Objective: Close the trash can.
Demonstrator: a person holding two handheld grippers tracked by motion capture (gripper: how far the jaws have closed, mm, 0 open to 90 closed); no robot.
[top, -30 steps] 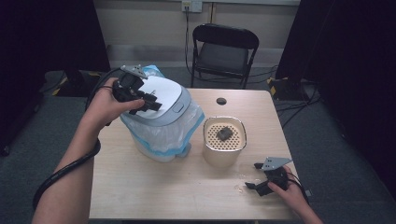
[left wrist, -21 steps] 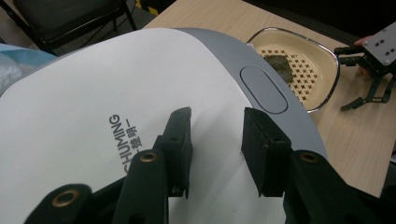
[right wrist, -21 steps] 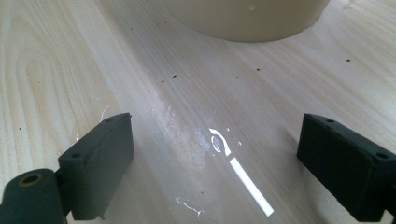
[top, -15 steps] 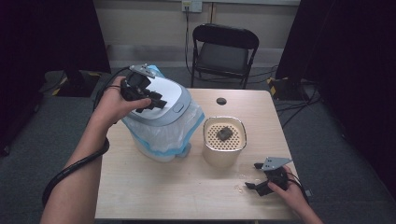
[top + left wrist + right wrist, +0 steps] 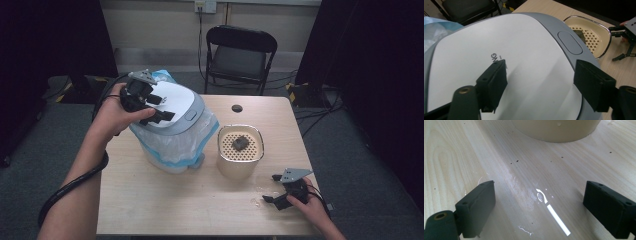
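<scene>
A bin with a white and grey lid (image 5: 177, 102) and a blue-white plastic liner (image 5: 175, 145) stands on the left half of the table. My left gripper (image 5: 166, 107) hovers over the lid (image 5: 524, 45). Its jaws have just been opening and stand open, with nothing between them. A grey push button (image 5: 569, 42) lies near the lid's front edge. A cream pot (image 5: 240, 167) with a perforated insert and a dark lump (image 5: 240, 143) in it stands to the right of the bin. My right gripper (image 5: 270, 188) rests open on the table, with bare wood between its jaws (image 5: 540, 192).
The wooden table (image 5: 165, 205) carries a small black disc (image 5: 236, 107) near its far edge. A white smear (image 5: 554, 215) marks the wood in front of the right gripper. A black folding chair (image 5: 240, 55) stands behind the table. Cables trail across the floor.
The left gripper's jaws have spread apart above the lid, and the left hand has shifted only slightly. The right hand has kept still.
</scene>
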